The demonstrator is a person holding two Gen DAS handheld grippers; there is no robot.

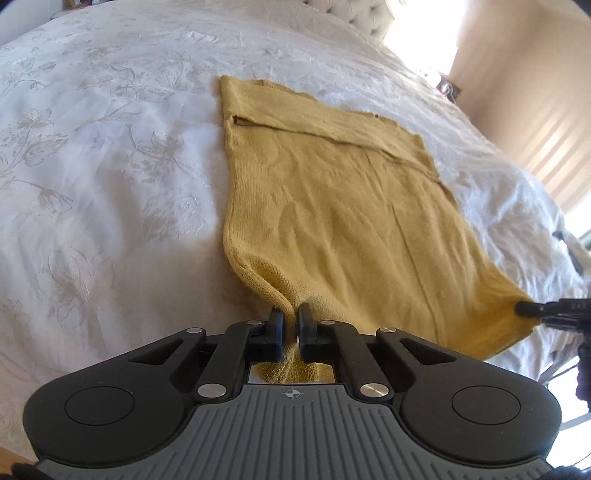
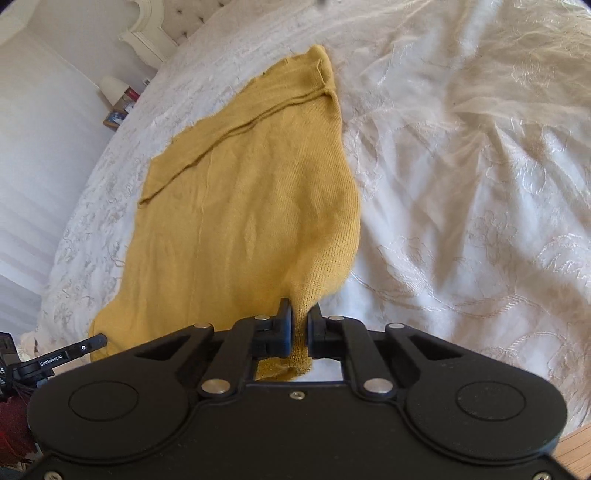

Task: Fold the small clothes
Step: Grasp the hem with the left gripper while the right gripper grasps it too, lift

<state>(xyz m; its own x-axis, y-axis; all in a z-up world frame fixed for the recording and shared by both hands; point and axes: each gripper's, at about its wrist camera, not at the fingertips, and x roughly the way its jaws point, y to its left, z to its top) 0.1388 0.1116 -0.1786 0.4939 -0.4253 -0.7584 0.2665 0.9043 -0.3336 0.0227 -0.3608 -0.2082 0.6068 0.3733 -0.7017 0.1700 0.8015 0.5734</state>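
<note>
Left hand-held gripper [image 1: 291, 314]: clamped on the near left corner of the mustard knit garment [image 1: 332, 206], a pinch of fabric bunched up between my fingers and poking out behind them.
Right hand-held gripper [image 2: 300, 315]: same deal on the near right corner, jaws closed tight on a fold of the knit; from the left wrist cam I can see its fingertip at the far right corner of the hem.
Garment: lying mostly flat on the bed [image 1: 110, 155], stretched away from me, near edge lifted a bit where I've got both corners.
Garment far end: a seam or folded band runs across it, edge looks a bit ragged.
Bed: white cover with an embroidered floral pattern, pretty wrinkled on the right side.
Background: tufted headboard [image 1: 354, 14] past the far end, small lamp [image 2: 112, 88] off by the wall.
</note>
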